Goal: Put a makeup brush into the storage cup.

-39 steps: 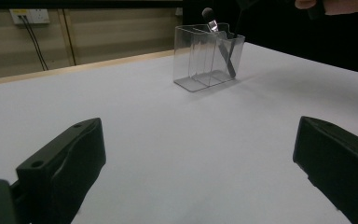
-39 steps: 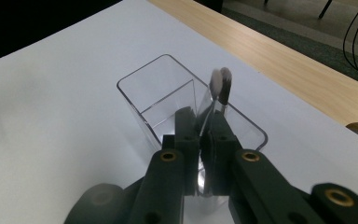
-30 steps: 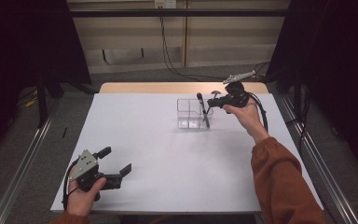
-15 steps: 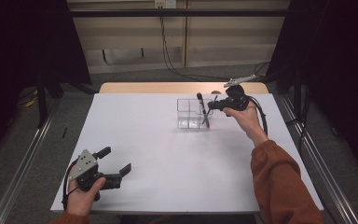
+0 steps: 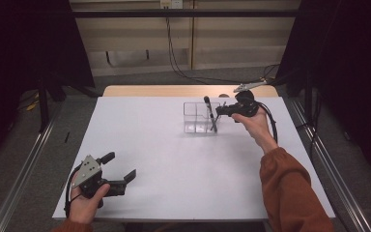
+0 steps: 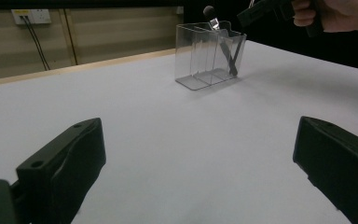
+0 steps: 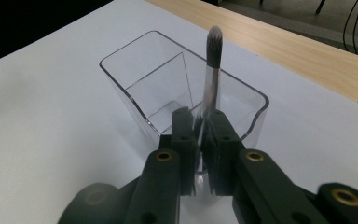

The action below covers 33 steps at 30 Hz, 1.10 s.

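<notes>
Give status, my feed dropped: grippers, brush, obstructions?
Right gripper shut on brush, standing in clear organizer. Left gripper open, idle near table edge. Nothing blocking.

Organizer [image 7: 140, 81]: clear hard plastic, glossy, smooth walls with bright edge glints. Brush [image 7: 211, 88] between my right gripper [image 7: 200, 140] jaws: soft, matt bristle tip of grey fibre; shiny metal-looking ferrule below; dark handle [image 6: 233, 58], satin. My jaws: black matt plastic, brass-coloured screw inserts. Left gripper [image 5: 107, 175]: same black matt plastic, dull grey plate on top. Worktop [image 5: 174, 164]: white, matt, smooth; far edge pale wood grain. My sleeve [image 5: 290, 193]: rust-coloured cloth, soft weave.
</notes>
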### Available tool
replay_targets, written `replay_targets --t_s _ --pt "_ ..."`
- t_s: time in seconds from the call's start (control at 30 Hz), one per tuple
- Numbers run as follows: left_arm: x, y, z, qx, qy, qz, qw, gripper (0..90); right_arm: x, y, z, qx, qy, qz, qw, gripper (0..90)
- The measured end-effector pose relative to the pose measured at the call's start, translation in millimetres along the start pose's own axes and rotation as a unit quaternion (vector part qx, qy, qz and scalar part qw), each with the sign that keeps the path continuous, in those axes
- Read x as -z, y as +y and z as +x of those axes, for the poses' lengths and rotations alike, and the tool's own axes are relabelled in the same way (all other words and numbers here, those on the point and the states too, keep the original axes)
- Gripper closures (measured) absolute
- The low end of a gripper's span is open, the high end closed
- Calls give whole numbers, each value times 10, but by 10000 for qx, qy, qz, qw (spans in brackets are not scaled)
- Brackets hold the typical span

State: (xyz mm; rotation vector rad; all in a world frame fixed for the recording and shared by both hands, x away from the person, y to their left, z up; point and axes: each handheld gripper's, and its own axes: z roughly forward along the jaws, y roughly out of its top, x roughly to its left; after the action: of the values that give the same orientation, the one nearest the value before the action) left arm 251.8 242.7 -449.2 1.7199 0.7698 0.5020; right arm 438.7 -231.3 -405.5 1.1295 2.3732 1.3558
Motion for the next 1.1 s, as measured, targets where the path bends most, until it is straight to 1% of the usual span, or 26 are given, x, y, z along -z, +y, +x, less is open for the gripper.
replay_targets --t_s 0.13,0.2,0.33,0.4,0.43,0.5,0.6,0.67,0.7,0.73,0.77,0.87,0.93,0.97,1.03,1.1 --pt "1 1 0 1 10 -5 10000 23 16 -24 -8 -19 -54 -36 10000 796" --pt "1 1 -2 4 6 -6 10000 23 25 -30 -9 -44 -57 -71 9999 760" --pt "3 2 2 -1 17 -7 10000 23 40 -48 -4 -49 -155 -184 9997 664" --pt "3 1 3 3 15 -5 10000 23 38 -60 -2 -52 -219 -187 9996 598" --pt "3 1 4 7 11 -13 10000 23 35 -69 -3 -85 -243 -171 9995 540" --pt "5 -1 4 -2 28 -10 10000 23 37 -82 -10 -127 -270 -197 9994 504" --pt "2 0 6 9 38 -8 10000 23 54 -107 -24 -162 -235 -343 9990 409" --pt "-5 4 1 18 26 -29 10000 23 60 -123 -24 -131 -302 -371 9988 303" --pt "-9 5 -1 18 19 -29 10000 23 63 -125 -22 -125 -308 -356 9988 288" --pt "-13 6 1 7 26 -9 10000 23 70 -127 -20 -90 -370 -364 9986 258" --pt "-16 8 5 2 26 -10 10000 23 82 -129 -16 -76 -421 -428 9982 210" --pt "-23 11 6 36 40 -29 10000 23 102 -128 -11 -93 -472 -567 9972 119" --pt "-26 11 9 52 39 -30 10000 23 109 -135 -6 -61 -458 -605 9971 99" --pt "-27 11 11 48 44 -16 10000 23 112 -148 -5 -80 -440 -671 9967 71" --pt "-27 8 13 65 50 -13 10000 23 113 -168 -7 -116 -482 -725 9961 25" --pt "-23 7 16 78 59 -16 10000 23 121 -198 -7 -34 -461 -772 9959 14"
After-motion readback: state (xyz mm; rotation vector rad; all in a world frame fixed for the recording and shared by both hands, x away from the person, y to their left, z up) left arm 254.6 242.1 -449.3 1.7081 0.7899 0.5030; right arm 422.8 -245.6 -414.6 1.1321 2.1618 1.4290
